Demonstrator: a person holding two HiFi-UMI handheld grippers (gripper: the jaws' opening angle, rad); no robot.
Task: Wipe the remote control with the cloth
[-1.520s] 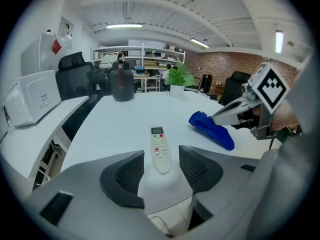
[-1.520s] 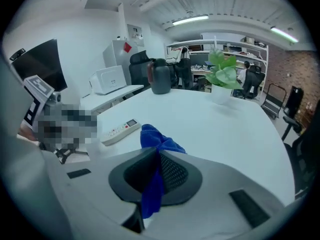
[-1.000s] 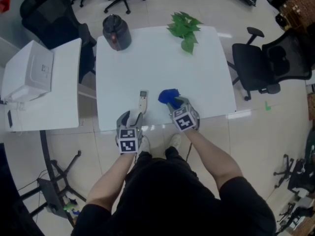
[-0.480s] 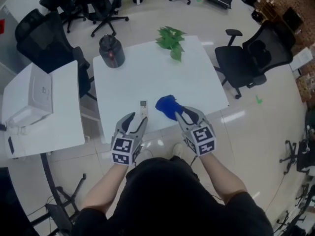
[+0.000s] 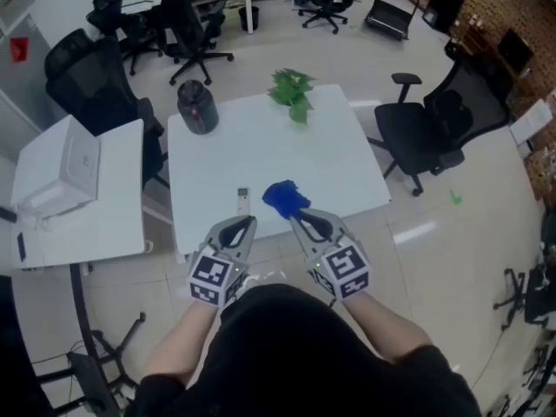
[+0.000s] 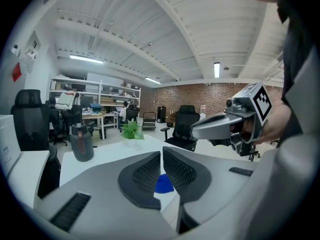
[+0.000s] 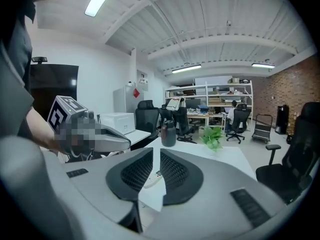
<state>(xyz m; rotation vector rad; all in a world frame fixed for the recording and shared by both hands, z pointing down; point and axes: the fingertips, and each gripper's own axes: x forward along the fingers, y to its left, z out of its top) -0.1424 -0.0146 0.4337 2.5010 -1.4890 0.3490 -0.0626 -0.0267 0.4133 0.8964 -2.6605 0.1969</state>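
The white remote lies near the front edge of the white table, with the crumpled blue cloth just to its right. Both grippers hang in the air in front of that edge, off the table. The jaws of my left gripper are closing and almost touch, empty; past them the left gripper view shows the cloth. My right gripper is also closing, a narrow empty gap left; through it the right gripper view shows the remote.
A dark jug and a green plant stand at the table's far side. A white side table with a white box is at the left. A black office chair stands at the right, more chairs behind.
Both grippers have drawn back from the table towards the person and risen. The right gripper has left the cloth. The left jaws have gone from wide to nearly together.
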